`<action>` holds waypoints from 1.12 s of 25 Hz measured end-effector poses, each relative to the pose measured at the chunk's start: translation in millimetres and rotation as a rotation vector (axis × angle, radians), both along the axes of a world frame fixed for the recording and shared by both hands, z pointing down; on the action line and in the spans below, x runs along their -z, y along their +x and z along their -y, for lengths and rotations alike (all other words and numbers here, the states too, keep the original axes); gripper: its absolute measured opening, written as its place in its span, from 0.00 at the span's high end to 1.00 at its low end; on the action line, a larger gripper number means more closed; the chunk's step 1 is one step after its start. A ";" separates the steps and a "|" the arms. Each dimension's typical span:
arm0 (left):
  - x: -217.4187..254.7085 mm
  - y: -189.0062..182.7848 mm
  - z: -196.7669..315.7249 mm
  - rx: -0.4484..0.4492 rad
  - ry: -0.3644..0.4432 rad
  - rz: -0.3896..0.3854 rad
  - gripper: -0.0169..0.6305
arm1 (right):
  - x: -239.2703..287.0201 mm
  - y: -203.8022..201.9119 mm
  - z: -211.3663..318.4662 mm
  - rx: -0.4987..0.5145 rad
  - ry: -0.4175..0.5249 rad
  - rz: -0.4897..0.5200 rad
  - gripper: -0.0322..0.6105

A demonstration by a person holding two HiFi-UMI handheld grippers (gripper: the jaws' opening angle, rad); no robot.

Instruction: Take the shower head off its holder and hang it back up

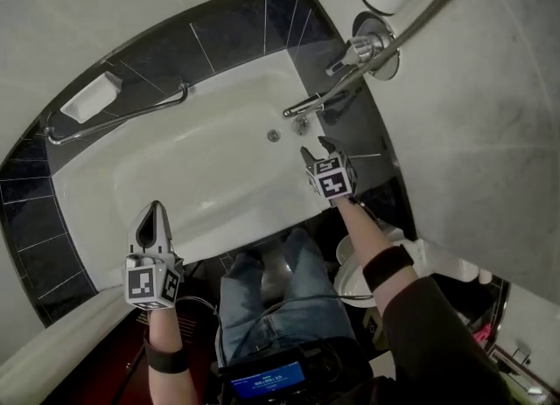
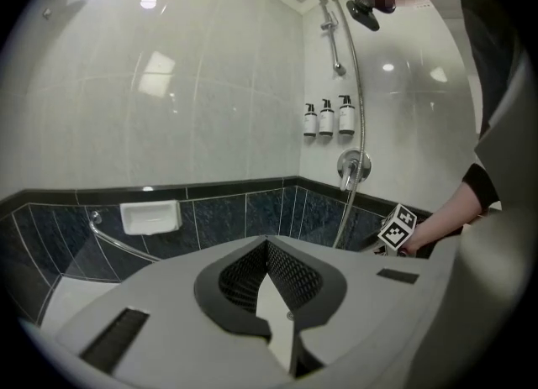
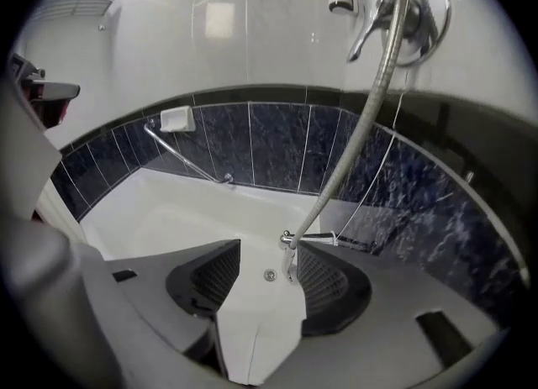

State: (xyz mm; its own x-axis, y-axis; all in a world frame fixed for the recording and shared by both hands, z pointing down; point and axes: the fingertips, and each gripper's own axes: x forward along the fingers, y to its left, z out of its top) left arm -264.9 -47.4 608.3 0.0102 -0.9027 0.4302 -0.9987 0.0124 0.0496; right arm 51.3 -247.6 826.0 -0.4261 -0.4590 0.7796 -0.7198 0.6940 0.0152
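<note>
Shower head (image 2: 364, 14) hangs high on the wall (image 2: 420, 127), at one o'clock from your left gripper (image 2: 267, 249) (jaws pressed together, empty), well apart. Your right gripper (image 1: 315, 144) tilts down over the tub (image 1: 175, 167), jaws spread around nothing, arm outstretched.

Dark blue marbled tiles (image 1: 236, 31) border the white bathtub (image 1: 201, 189).

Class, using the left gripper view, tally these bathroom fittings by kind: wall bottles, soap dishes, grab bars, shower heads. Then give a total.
Wall bottles: 3
Soap dish: 1
Grab bar: 1
Shower head: 1
Total: 6
</note>
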 end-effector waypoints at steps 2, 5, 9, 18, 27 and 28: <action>-29.2 2.6 8.2 -0.014 -0.001 0.002 0.97 | -40.0 -1.6 10.4 0.011 -0.002 -0.025 0.57; -73.8 10.9 20.6 -0.020 -0.012 -0.015 0.97 | -99.6 -2.3 25.1 0.012 -0.015 -0.050 0.51; -137.1 19.7 29.5 -0.036 -0.025 -0.024 0.97 | -169.5 -0.6 45.6 -0.003 -0.018 -0.059 0.50; -240.6 35.8 54.7 -0.074 -0.029 -0.004 0.97 | -263.2 -5.5 83.1 0.048 0.040 -0.056 0.49; -280.2 60.0 68.9 -0.102 -0.023 -0.018 0.97 | -305.4 -20.2 97.9 0.105 0.026 -0.064 0.50; -283.1 62.2 70.4 -0.107 -0.022 -0.018 0.97 | -309.9 -20.5 99.4 0.108 0.027 -0.065 0.51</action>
